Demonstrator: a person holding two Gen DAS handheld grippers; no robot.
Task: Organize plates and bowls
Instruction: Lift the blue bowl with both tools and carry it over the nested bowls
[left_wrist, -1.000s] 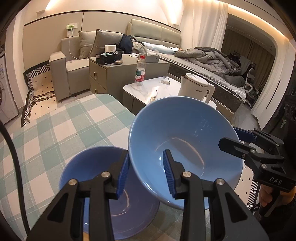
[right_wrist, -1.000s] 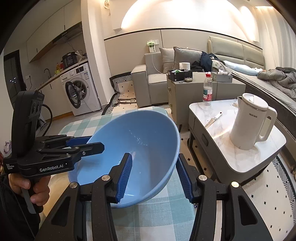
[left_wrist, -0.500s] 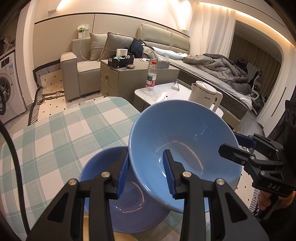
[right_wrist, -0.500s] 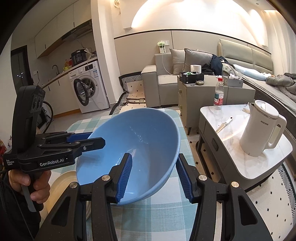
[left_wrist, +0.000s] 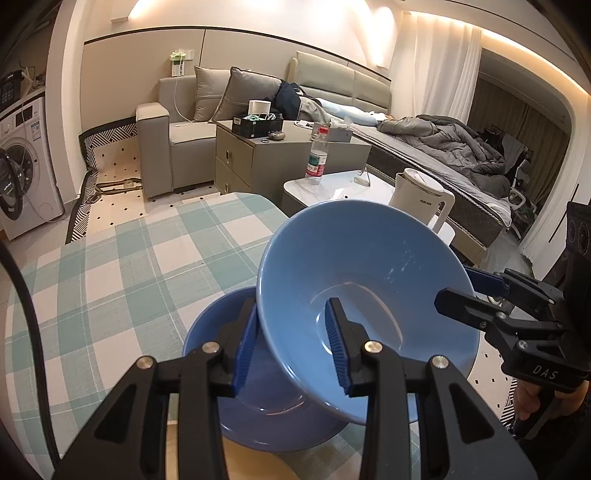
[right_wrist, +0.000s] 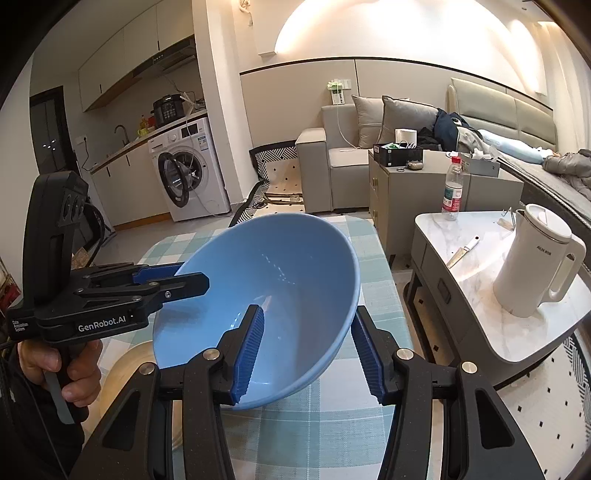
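A light blue bowl (left_wrist: 369, 280) hangs tilted above the checked table, held by both grippers at opposite sides of its rim. My left gripper (left_wrist: 291, 343) is shut on the near rim, one pad inside and one outside the wall. My right gripper (right_wrist: 310, 354) is shut on the bowl (right_wrist: 280, 280) in the same way. It also shows at the right of the left wrist view, as the right gripper (left_wrist: 476, 291). The left gripper (right_wrist: 177, 280) shows in the right wrist view with a hand on its handle. A darker blue bowl (left_wrist: 266, 387) rests on the table, partly under the held one.
The green-and-white checked tablecloth (left_wrist: 122, 266) stretches away to the left. A pale wooden round (right_wrist: 125, 369) lies at the near table edge. To the right, a low marble table (right_wrist: 480, 280) carries a white kettle (right_wrist: 535, 266), a water bottle (right_wrist: 453, 192) and a knife (right_wrist: 463, 251).
Both grippers have carried the light blue bowl to the left, so it now hangs further over the darker bowl. Neither grip has changed.
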